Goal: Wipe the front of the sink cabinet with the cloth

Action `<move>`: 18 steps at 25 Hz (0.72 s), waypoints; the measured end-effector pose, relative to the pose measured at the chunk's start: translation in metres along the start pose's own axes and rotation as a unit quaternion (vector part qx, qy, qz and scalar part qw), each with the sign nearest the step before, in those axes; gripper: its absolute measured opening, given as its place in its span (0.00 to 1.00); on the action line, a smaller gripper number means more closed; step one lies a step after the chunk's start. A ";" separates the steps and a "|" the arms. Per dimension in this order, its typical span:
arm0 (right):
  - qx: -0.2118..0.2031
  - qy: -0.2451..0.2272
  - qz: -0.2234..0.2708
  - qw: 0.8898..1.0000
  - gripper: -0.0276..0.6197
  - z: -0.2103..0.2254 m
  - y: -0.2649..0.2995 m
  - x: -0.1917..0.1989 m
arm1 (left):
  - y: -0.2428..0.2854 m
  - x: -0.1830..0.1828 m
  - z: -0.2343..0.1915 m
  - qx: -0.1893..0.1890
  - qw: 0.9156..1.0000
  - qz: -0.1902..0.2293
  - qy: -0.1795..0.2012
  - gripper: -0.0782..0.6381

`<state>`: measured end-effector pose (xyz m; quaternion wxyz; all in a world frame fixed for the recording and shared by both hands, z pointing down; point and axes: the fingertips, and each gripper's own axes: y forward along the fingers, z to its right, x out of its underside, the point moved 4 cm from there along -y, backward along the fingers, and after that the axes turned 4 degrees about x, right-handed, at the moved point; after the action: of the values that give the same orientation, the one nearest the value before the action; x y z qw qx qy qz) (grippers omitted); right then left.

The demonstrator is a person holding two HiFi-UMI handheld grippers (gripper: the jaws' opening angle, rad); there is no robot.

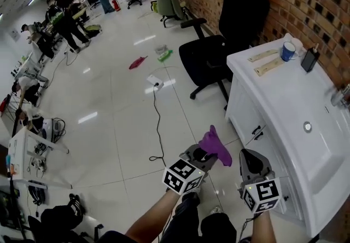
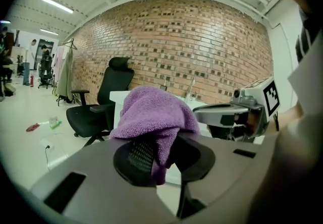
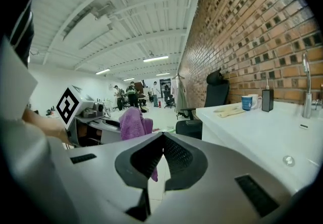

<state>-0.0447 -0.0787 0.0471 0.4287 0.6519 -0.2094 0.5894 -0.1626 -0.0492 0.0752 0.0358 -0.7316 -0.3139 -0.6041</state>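
Approach stage of the wiping task, seen from above with the sink cabinet (image 1: pixel 247 111) as landmark. The left tool (image 1: pixel 206 155) has its jaws clamped on a purple cloth (image 1: pixel 215 146), whose bunched upper part bulges above the jaws while a short tail hangs below them. The cloth is held in the air over the floor (image 1: pixel 120 127), near the cabinet's white front but apart from it, at about the height of the doors. The right tool (image 1: pixel 252 161) hangs closer to the cabinet, just in front of its near end; its jaws are pressed together with nothing between them. On the cabinet's front, small dark door handles (image 1: pixel 256 132) stand out from the panels. No part of the cloth touches the cabinet, so wiping has apparently not begun at this spot. The next move would call for carrying the left tool toward the cabinet until the bulging side of the cloth, not the jaws, presses on a door panel, then sweeping along the front. The handles are likely snag points, and the loose tail may drag.
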 end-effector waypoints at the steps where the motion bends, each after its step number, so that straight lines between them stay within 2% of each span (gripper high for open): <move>1: -0.005 -0.002 0.005 1.000 0.04 -0.005 -0.011 -0.012 | -0.011 -0.009 0.010 -0.004 1.000 0.002 -0.001 0.19; 4: -0.018 -0.014 0.016 1.000 0.04 -0.020 -0.040 -0.045 | -0.041 -0.035 0.037 -0.015 1.000 0.007 0.003 0.19; 7: -0.020 -0.047 0.026 0.998 0.04 -0.031 -0.057 -0.078 | -0.063 -0.060 0.053 -0.015 1.000 0.021 0.010 0.19; 13: 0.002 -0.087 0.062 0.994 0.04 -0.076 -0.083 -0.129 | -0.118 -0.084 0.067 0.002 0.999 0.049 0.018 0.19; 18: 0.051 -0.087 0.099 0.990 0.04 -0.114 -0.098 -0.155 | -0.157 -0.108 0.068 0.030 0.995 0.077 0.048 0.19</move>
<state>-0.0687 0.0308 -0.1373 0.3146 0.6976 -0.2788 0.5802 -0.1909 0.0613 -0.0927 0.1191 -0.7221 -0.2727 -0.6245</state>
